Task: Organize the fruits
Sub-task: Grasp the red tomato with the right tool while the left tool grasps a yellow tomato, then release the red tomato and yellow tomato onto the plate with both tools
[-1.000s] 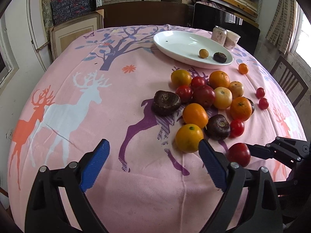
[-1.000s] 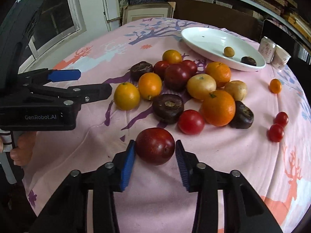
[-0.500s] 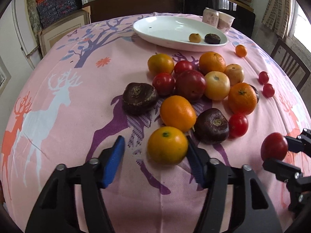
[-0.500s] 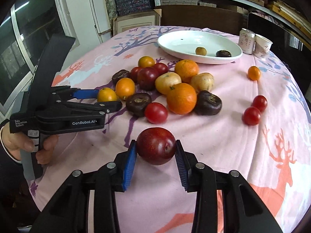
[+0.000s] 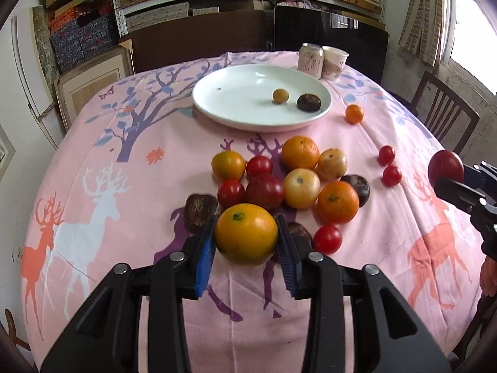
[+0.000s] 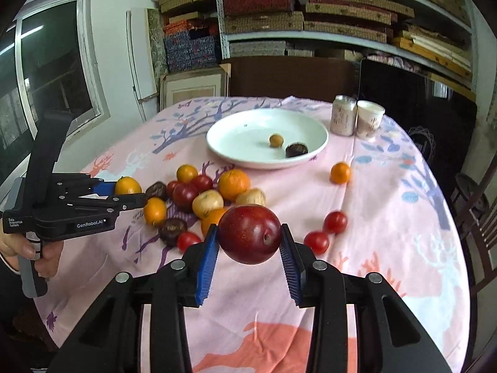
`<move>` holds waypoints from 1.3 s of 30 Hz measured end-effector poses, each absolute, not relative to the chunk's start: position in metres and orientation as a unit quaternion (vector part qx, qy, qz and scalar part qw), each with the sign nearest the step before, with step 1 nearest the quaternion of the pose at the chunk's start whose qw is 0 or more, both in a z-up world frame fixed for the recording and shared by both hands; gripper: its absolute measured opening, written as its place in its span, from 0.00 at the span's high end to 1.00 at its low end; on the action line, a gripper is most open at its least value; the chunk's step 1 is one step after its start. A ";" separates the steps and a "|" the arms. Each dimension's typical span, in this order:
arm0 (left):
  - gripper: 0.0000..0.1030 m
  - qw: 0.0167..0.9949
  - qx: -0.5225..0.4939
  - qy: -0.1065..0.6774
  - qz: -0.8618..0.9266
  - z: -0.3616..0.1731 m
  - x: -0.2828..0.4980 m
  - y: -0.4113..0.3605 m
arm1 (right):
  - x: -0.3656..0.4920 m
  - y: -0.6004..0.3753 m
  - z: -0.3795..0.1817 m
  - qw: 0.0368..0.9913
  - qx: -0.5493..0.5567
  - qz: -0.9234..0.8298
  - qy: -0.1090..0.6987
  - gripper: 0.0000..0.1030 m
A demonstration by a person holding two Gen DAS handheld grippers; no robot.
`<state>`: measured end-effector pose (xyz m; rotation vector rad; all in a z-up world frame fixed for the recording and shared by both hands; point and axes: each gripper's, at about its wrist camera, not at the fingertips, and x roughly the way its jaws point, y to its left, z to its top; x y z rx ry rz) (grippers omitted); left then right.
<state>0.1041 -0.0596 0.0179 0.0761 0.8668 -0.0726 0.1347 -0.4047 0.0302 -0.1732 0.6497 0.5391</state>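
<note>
Left gripper [image 5: 247, 250]: closed on a yellow-orange citrus [image 5: 246, 234], blue pads pressed to its two sides, green stem scar facing up. In the right wrist view the fruit sits clear above the cloth, held off the desk.

Right gripper [image 6: 249, 253]: clamped on a dark red plum [image 6: 250, 234], pads against both flanks, stem dimple turned toward the camera. It is lifted off the desk; the left wrist view catches it at the far right edge, above the cloth.

Desk [image 5: 130, 161]: round, under a pink cloth printed with deer and trees.

White plate [image 5: 236, 93]: far side of the desk, holding two pieces, a small yellow fruit [image 5: 280, 96] and a dark brown one [image 5: 308, 102], close together but apart.

Fruit cluster [image 5: 298, 183]: mid-desk, between plate and grippers. Oranges, pale yellow fruits, red tomatoes and dark brown fruits, many touching.

Strays: one small orange [image 5: 354, 114] alone just right of the plate; two small red tomatoes [image 5: 389, 165] near each other, right of the cluster.

Behind the plate: a drinks can [image 6: 342, 119] and a paper cup [image 6: 369, 120], side by side at the desk's far edge.

Background: shelves [image 6: 326, 34] stacked with boxes and mats; a wooden chair [image 5: 444, 118] at right.
</note>
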 end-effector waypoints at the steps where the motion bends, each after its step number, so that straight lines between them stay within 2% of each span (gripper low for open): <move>1: 0.65 0.908 0.040 0.416 -0.037 0.022 0.110 -0.063 | 0.139 -0.404 0.036 0.912 -0.088 0.261 0.303 0.62; 5: 0.65 0.914 0.040 0.400 -0.045 0.041 0.142 -0.076 | 0.165 -0.398 0.049 0.922 -0.087 0.258 0.277 0.62; 11: 0.65 0.918 0.029 0.394 -0.036 0.052 0.211 -0.083 | 0.224 -0.366 0.039 0.914 -0.104 0.256 0.298 0.62; 17: 0.65 0.905 0.032 0.424 -0.023 0.023 0.282 -0.085 | 0.285 -0.337 0.014 0.894 -0.108 0.264 0.344 0.62; 24: 0.64 0.890 0.016 0.456 -0.007 -0.009 0.321 -0.076 | 0.329 -0.313 -0.014 0.871 -0.138 0.262 0.393 0.61; 25: 0.59 0.888 0.006 0.460 -0.005 -0.011 0.324 -0.074 | 0.332 -0.310 -0.017 0.867 -0.143 0.265 0.398 0.61; 27: 0.31 0.889 -0.003 0.457 0.007 -0.010 0.325 -0.072 | 0.333 -0.305 -0.022 0.864 -0.157 0.263 0.399 0.56; 28: 0.27 0.892 0.002 0.452 0.016 -0.007 0.322 -0.072 | 0.333 -0.305 -0.021 0.869 -0.162 0.253 0.392 0.49; 39: 0.23 0.901 -0.018 0.434 0.010 0.022 0.237 -0.055 | 0.281 -0.384 0.013 0.888 -0.048 0.238 0.390 0.49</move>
